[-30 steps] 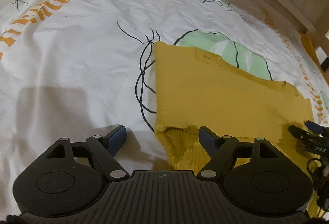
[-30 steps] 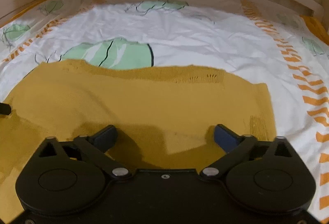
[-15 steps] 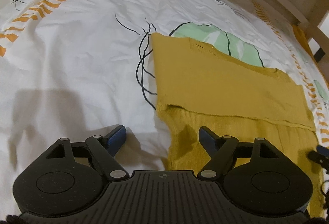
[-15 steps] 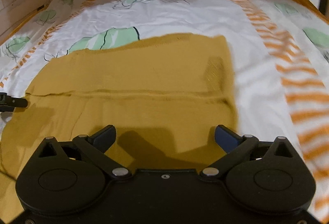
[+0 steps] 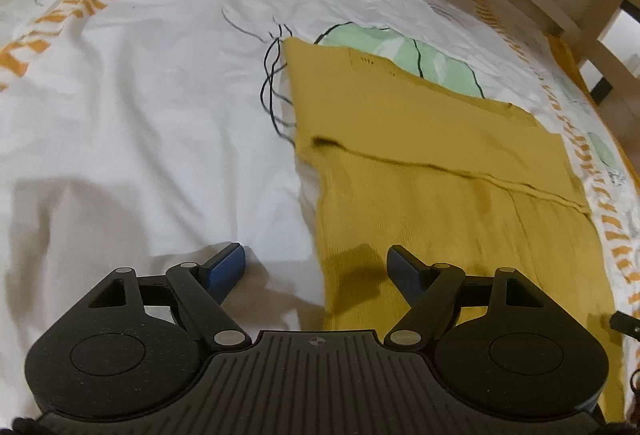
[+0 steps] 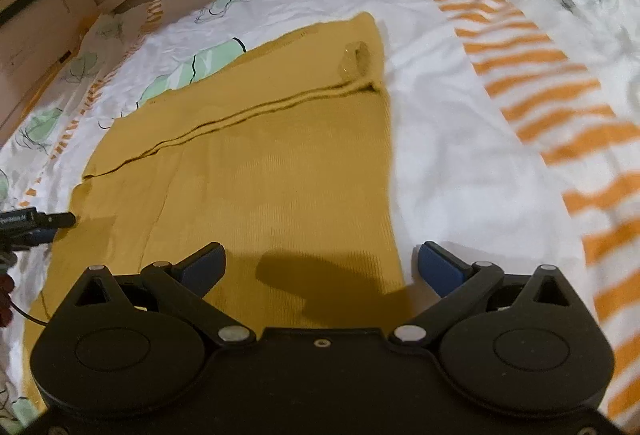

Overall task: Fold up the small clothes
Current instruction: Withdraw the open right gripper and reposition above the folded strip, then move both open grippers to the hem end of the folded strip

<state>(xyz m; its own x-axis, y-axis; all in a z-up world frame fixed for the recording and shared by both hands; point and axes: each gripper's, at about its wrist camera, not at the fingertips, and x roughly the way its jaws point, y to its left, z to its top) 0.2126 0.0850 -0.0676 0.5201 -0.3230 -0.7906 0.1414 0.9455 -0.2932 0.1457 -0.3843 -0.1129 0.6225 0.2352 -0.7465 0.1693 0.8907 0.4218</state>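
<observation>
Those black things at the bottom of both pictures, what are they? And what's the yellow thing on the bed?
Each black thing is a grabbing tool with two blue-tipped fingers, and a person holds one in each hand. A small camera sits on each tool and looks forward along its fingers, so you get two pictures: one from the left tool and one from the right tool.

The yellow thing is a knitted top, lying flat on a white bedsheet printed with green leaves and orange stripes. One part is already folded over the rest; you can see that edge running across it.

Nothing is held. Both tools are wide open, each over a side edge of the top, with one finger over the top and one over the sheet.
</observation>
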